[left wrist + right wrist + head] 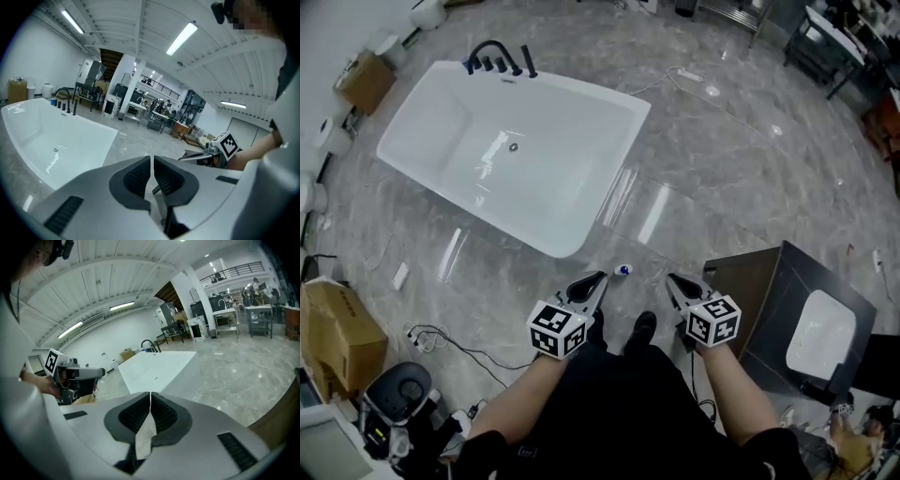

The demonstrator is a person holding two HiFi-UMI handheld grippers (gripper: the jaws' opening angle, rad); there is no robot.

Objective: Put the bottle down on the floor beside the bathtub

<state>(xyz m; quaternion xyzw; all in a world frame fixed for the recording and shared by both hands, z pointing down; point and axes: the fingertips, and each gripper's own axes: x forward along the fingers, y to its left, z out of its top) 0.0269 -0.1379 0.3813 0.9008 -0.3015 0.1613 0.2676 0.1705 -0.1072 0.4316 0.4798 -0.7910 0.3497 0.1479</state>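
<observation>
Since the bottle already stands on the floor, I judge the setting-down step to be done and only the finish to be left.

Largest in my head view is the white bathtub [553,192], lying at a slant across the grey marbled floor [722,169], with its black faucet [492,56] at the far end. To my right sits a dark cabinet [769,281] with a white basin let into its top, and at my left edge a cardboard box [337,337].

Nearer to me, I hold both tools out in front of my body, above the floor and pointing toward the tub's near corner. My left gripper [600,277] has its ribbed pads brought together with nothing between them, which its own view [152,161] shows plainly. My right gripper [671,278] is the same: pads closed against each other and empty [150,397]. Neither touches anything.

Smallest is the bottle [623,270], a little white thing with a blue top. It sits on the floor just off the tub's near corner, between my two tool tips as I look down and apart from both. Whether it stands quite upright I cannot tell from so steeply above.

What comes next asks little, I think: keep both tools clear of the bottle and mind my shoe [643,326], which is near it, so that nothing knocks it over.
</observation>
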